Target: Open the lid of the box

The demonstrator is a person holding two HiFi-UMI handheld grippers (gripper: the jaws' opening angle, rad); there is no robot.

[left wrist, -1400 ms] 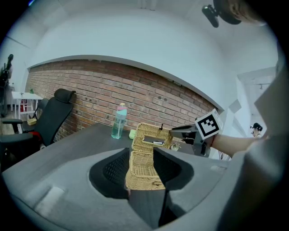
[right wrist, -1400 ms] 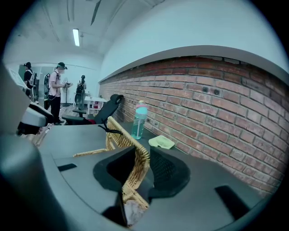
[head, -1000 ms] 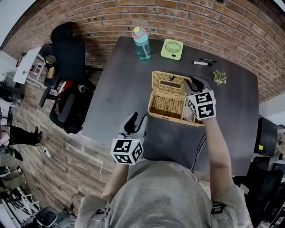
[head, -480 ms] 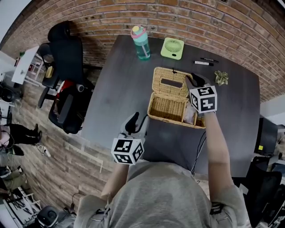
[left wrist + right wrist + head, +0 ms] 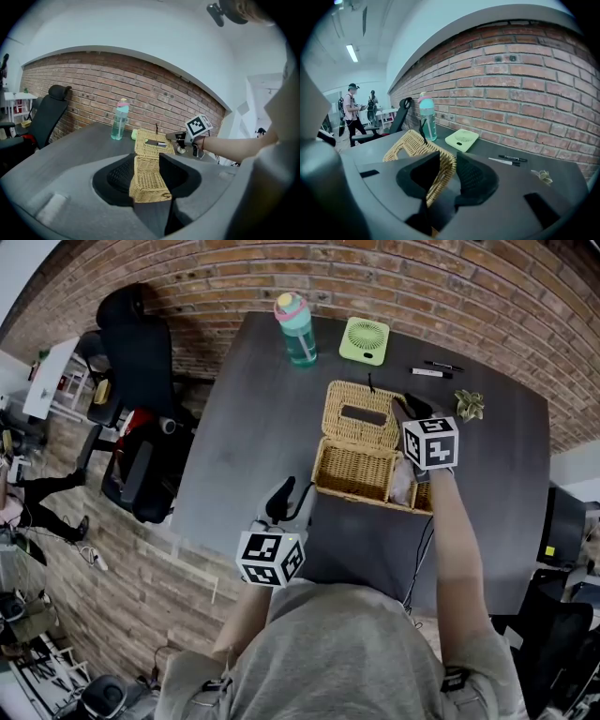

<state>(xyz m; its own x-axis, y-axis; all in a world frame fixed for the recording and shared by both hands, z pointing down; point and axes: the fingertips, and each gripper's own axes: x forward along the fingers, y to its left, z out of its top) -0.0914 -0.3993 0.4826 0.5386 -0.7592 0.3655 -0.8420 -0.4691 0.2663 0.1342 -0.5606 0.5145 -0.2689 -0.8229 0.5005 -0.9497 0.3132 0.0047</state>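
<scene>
At the centre of the dark table (image 5: 246,418), the wicker box (image 5: 354,468) stands open, with its lid (image 5: 361,414) raised and tilted toward the far side. The right gripper (image 5: 409,412) pinches the lid's right edge between its jaws. The left gripper (image 5: 284,500) is near-left of the box and apart from it, jaws spread with nothing between them.

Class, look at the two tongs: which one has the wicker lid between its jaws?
The right tongs: its jaws close on the edge of the raised lid. The left tongs stands open near the box, gripping nothing.
</scene>
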